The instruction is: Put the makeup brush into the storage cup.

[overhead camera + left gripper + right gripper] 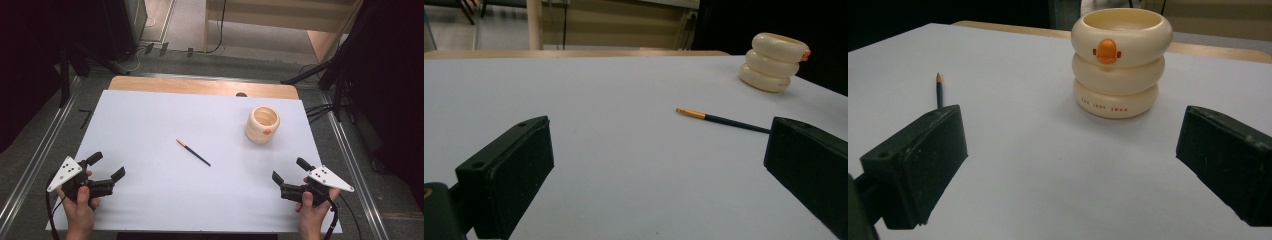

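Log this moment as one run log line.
left gripper open, idle | right gripper open, idle | dark pencil lying mid-table | cream ringed plastic cup upright, untouched

Cut off and too small to read

From my seat, the right jaw in the left gripper view hides the pencil's near end; the cream holder's small lettering stays unreadable; both forearms run off the high view's near edge.

High view overhead, facing forward; claw views low, near table (shared)
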The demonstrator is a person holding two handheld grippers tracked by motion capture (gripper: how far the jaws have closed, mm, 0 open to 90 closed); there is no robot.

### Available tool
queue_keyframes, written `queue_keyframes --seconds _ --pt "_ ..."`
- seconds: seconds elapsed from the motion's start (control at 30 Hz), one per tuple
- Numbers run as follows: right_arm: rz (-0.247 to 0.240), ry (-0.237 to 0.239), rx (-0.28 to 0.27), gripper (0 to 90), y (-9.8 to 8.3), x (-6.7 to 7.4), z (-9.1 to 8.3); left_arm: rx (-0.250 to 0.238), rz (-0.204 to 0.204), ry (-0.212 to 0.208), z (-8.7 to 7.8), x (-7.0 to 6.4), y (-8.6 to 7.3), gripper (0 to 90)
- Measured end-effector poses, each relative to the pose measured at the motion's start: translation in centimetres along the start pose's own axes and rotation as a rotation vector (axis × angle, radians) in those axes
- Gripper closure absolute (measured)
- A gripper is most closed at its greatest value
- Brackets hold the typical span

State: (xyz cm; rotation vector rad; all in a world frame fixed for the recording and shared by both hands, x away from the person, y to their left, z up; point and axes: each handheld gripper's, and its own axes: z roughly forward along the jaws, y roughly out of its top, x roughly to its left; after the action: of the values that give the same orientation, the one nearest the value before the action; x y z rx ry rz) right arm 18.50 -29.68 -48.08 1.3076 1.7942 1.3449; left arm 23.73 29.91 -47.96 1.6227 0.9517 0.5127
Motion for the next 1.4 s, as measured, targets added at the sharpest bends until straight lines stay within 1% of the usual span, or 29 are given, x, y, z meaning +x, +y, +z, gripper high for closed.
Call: queue_keyframes --seconds 0.1,0.13,0.23,0.5,0.57,0.6,0.67,0.8,1.03,1.17,1.37,1.4 --pt "-0.004 -0.002 0.023 0.2 0.4 0.2 0.3 -0.001 0.002 -0.001 0.1 -0.1 0.0 0.5" --pt "-0.008 0.001 0.035 0.3 0.6 0.3 0.5 0.005 0.016 0.0 0.1 -0.1 0.0 0.5" --pt "-0.013 0.005 0.059 0.3 0.9 0.5 0.9 0.001 0.011 0.0 0.0 0.0 0.0 0.5" --pt "-0.025 0.029 0.07 0.2 1.8 0.8 1.9 0.001 0.015 0.004 -0.1 0.1 0.1 0.5" --pt "-0.027 0.039 0.075 0.1 2.0 0.9 2.2 0.0 0.008 0.01 -0.1 0.2 0.0 0.5" --pt "-0.032 0.05 0.077 0.1 2.2 1.0 2.5 0.0 0.006 0.01 -0.1 0.3 0.0 0.5" --pt "-0.036 0.051 0.092 0.0 2.5 1.3 2.9 -0.006 0.002 0.012 -0.2 0.5 0.1 0.5" --pt "-0.057 0.067 0.107 0.0 3.2 1.9 3.8 -0.005 0.005 0.012 -0.3 0.4 0.1 0.5" --pt "-0.066 0.078 0.123 0.0 4.1 2.7 4.9 -0.01 0.004 0.014 -0.4 0.5 0.1 0.5" --pt "-0.076 0.093 0.148 0.0 4.7 3.3 5.8 -0.014 -0.001 0.016 -0.5 0.6 0.1 0.5" --pt "-0.087 0.109 0.171 0.0 5.2 3.8 6.8 -0.01 0.007 0.015 -0.5 0.6 0.1 0.5" --pt "-0.094 0.116 0.182 0.0 5.5 4.2 7.2 -0.01 0.007 0.014 -0.4 0.5 0.1 0.5"
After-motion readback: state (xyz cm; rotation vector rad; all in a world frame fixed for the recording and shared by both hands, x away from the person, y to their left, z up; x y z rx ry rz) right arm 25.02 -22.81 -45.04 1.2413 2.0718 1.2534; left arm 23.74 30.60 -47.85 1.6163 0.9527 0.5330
